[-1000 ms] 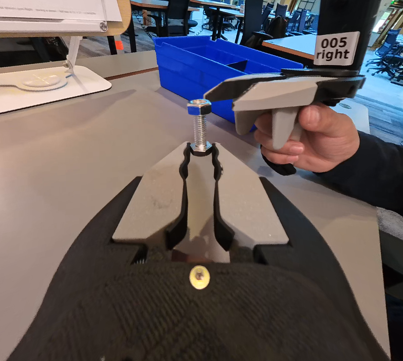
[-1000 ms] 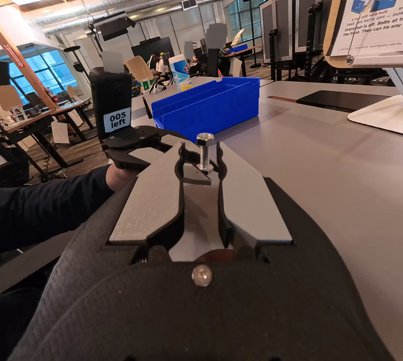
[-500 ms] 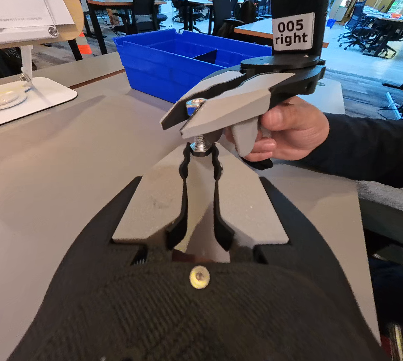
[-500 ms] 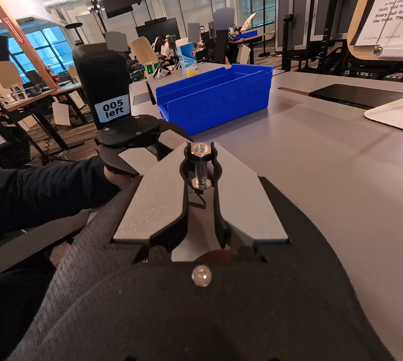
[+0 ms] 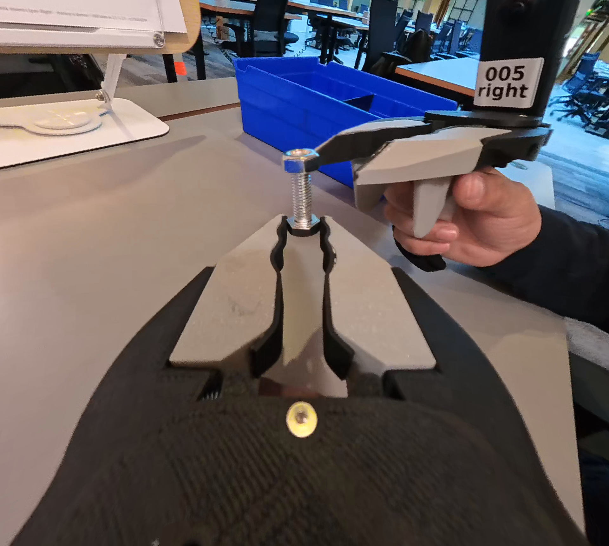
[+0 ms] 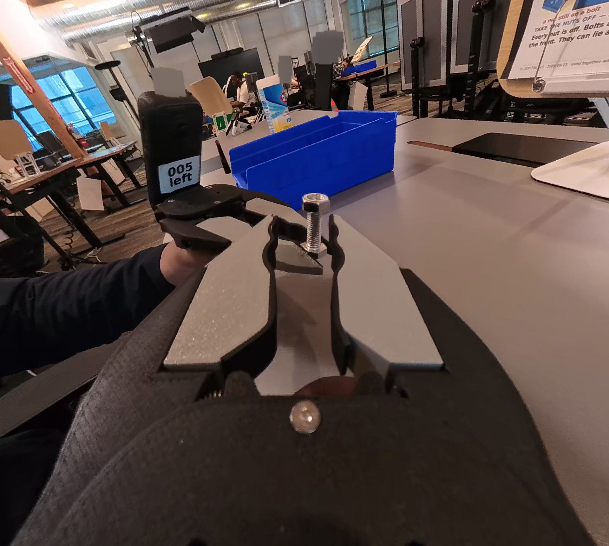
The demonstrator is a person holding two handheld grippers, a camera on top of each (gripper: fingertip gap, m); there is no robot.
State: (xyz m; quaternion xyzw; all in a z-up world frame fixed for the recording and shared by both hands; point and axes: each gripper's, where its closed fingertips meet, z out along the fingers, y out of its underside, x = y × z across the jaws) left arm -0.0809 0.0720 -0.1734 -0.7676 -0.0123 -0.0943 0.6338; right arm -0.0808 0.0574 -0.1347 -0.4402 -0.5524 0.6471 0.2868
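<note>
I see the blue bin (image 5: 296, 101) in the upper middle of my left wrist view, with 1 divider inside; its contents are hidden from me. Centre frame, a shiny threaded bolt (image 5: 301, 197) stands upright. My left gripper (image 5: 301, 228) has its jaws clamped on the hex end at the bottom. My right gripper (image 6: 303, 238) has its jaws apart, just beside the hex nut (image 5: 299, 160) on top.

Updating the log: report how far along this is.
Done: left hand-held gripper clamps the upright silver steel bolt by its lower hex. In hand: open right hand-held gripper sits at the silver hex nut at the thread's top. Left: nut not off.
</note>
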